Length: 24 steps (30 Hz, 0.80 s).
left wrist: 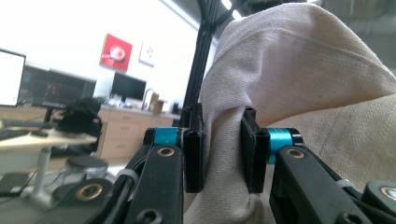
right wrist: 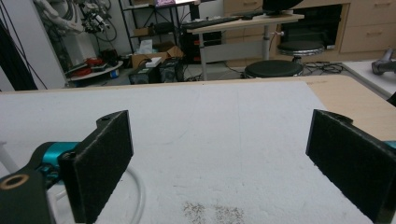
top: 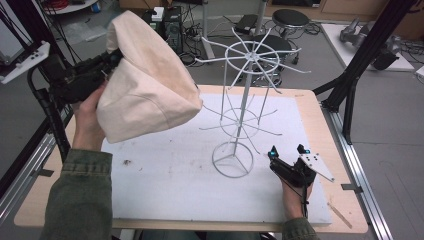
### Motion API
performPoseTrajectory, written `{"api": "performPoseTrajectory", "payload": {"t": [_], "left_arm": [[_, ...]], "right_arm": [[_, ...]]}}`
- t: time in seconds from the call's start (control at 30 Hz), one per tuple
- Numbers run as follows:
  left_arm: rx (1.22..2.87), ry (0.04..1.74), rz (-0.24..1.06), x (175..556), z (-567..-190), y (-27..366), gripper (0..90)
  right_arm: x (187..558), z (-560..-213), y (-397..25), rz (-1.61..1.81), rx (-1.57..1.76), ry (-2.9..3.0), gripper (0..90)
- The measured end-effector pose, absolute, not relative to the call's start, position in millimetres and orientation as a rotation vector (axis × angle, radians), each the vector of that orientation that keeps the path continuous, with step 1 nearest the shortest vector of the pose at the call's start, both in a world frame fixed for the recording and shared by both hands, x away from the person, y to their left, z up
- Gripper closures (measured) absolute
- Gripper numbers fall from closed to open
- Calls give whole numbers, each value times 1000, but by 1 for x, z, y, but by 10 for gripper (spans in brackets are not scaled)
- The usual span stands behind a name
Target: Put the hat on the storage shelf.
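- A cream canvas bag (top: 145, 82) hangs in the air over the left part of the surface (top: 320, 115), its contents hidden.
- The left gripper (left wrist: 223, 149) has its jaws pinched tight on a fold of the bag's cloth.
- The right gripper (top: 289, 152) rests low near the front right, jaws spread wide, holding nothing.
- A white wire rack (top: 245, 105) stands upright on the white mat (top: 170, 175), its ring base just beside the right gripper.
- Beyond lie stools, desks and cables.
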<state>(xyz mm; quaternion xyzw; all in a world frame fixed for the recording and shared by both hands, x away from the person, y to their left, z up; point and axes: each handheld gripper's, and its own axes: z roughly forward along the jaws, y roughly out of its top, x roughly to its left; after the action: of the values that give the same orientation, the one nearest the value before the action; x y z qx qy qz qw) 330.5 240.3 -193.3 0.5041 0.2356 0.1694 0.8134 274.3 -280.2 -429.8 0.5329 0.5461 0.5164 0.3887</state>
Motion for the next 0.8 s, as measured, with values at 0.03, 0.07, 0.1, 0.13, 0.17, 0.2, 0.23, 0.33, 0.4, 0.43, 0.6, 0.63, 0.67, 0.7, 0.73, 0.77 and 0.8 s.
{"api": "performPoseTrajectory", "payload": {"t": [0.03, 0.07, 0.1, 0.13, 0.17, 0.2, 0.23, 0.33, 0.4, 0.43, 0.6, 0.63, 0.67, 0.7, 0.73, 0.77, 0.8], "left_arm": [[1063, 504, 359, 331, -191, 242, 745], [1049, 507, 355, 331, -188, 243, 745], [1035, 509, 346, 331, -186, 244, 745], [1023, 509, 335, 332, -184, 245, 745], [1015, 507, 330, 332, -182, 246, 745], [1004, 506, 323, 333, -181, 246, 744], [996, 506, 318, 333, -179, 247, 745], [967, 511, 304, 335, -174, 247, 744], [957, 513, 303, 338, -170, 245, 744], [954, 511, 303, 339, -168, 244, 745], [943, 514, 315, 347, -158, 237, 744], [937, 513, 317, 348, -156, 235, 744], [931, 512, 317, 350, -155, 233, 744], [923, 514, 314, 351, -154, 231, 744], [919, 515, 313, 353, -154, 229, 744], [913, 515, 313, 354, -153, 227, 744], [915, 517, 317, 356, -153, 225, 744]], "right_arm": [[274, -430, -280, 1317, 1354, 1387, 61], [275, -430, -281, 1316, 1347, 1387, 61], [275, -430, -281, 1317, 1350, 1390, 61], [275, -430, -281, 1317, 1352, 1394, 61], [275, -430, -281, 1317, 1353, 1394, 61], [275, -430, -281, 1319, 1356, 1395, 62], [275, -430, -281, 1318, 1352, 1398, 61], [275, -430, -281, 1324, 1356, 1394, 61], [275, -430, -281, 1323, 1357, 1391, 61], [275, -430, -282, 1323, 1359, 1394, 61], [275, -430, -281, 1327, 1361, 1391, 61], [275, -430, -281, 1329, 1361, 1391, 61], [275, -430, -281, 1326, 1360, 1390, 62], [274, -430, -281, 1326, 1359, 1391, 61], [274, -430, -281, 1327, 1359, 1391, 61], [274, -430, -281, 1328, 1360, 1392, 61], [274, -430, -281, 1327, 1360, 1392, 61]]}}
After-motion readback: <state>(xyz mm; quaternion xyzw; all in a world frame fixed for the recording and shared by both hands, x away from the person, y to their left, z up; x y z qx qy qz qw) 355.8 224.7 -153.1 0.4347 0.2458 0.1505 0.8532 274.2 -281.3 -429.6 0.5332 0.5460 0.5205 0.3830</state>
